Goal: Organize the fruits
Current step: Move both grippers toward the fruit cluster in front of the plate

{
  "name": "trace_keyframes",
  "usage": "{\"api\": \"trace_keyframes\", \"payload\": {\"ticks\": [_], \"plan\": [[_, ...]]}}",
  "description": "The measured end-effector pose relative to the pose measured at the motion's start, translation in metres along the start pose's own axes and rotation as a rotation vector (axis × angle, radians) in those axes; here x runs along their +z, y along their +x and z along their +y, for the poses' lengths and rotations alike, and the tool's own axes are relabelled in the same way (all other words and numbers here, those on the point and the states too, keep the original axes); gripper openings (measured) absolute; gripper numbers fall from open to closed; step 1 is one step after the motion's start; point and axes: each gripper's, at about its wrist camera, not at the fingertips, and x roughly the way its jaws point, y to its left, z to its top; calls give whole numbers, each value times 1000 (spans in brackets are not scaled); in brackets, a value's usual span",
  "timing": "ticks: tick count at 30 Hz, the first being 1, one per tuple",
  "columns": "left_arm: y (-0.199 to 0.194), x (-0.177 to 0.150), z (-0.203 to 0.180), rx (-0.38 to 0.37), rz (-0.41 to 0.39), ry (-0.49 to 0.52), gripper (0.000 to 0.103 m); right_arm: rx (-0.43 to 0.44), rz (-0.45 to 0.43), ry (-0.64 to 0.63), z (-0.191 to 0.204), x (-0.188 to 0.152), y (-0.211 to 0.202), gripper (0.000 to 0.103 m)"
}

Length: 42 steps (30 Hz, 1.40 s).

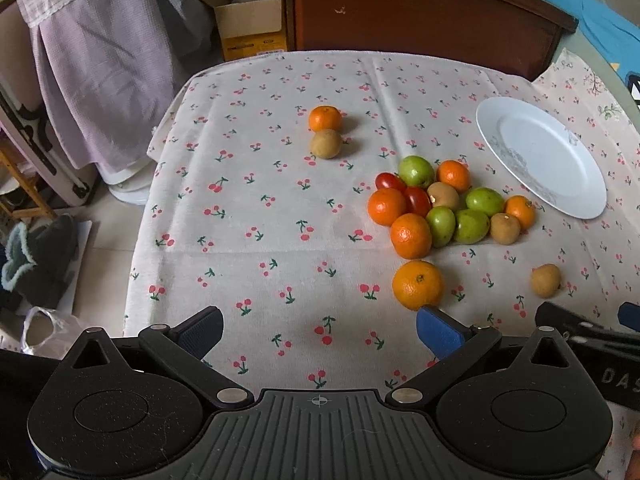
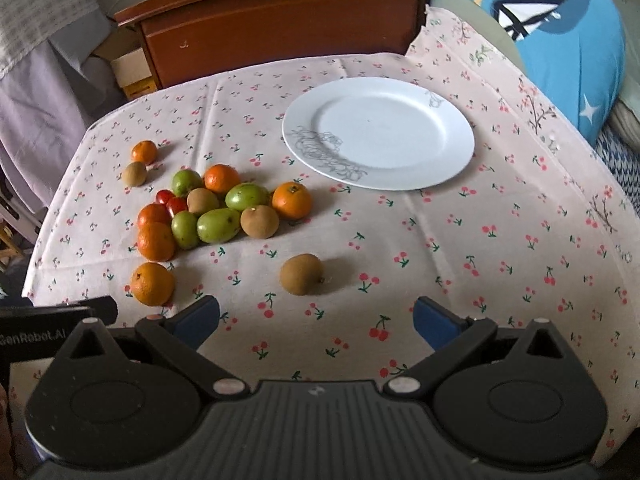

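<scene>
A heap of fruit (image 1: 444, 204) lies on the cherry-print tablecloth: oranges, green fruits, brown fruits and two red tomatoes; it also shows in the right wrist view (image 2: 216, 210). One orange (image 1: 418, 285) lies just ahead of my left gripper's right finger. A lone brown fruit (image 2: 301, 274) lies just ahead of my right gripper. An orange (image 1: 325, 118) and a brown fruit (image 1: 326, 143) sit apart at the far side. An empty white plate (image 2: 452, 148) stands at the back right. My left gripper (image 1: 319, 330) and right gripper (image 2: 316, 320) are open and empty above the near table.
A wooden headboard (image 1: 420, 12) stands behind the table. A cardboard box (image 1: 250, 24) and a lilac cloth (image 1: 100, 64) are at the back left. Blue bedding (image 2: 560, 32) lies to the right. The table's left edge drops to the floor (image 1: 108, 232).
</scene>
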Motion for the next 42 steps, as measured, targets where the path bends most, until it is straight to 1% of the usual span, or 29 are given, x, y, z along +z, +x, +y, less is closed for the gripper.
{"api": "trace_keyframes", "payload": {"ticks": [3, 7, 15, 26, 42], "plan": [[0, 0, -2, 17, -7, 10, 103, -15, 11, -16, 5, -1, 3, 102], [1, 0, -3, 46, -16, 22, 103, -13, 13, -20, 9, -3, 5, 102], [1, -1, -4, 60, -18, 34, 103, -32, 5, -27, 11, -4, 5, 102], [2, -2, -3, 63, -20, 38, 103, -30, -8, -35, 14, -4, 3, 102], [5, -2, -3, 62, -14, 33, 102, -36, 5, -32, 14, -4, 6, 102]]}}
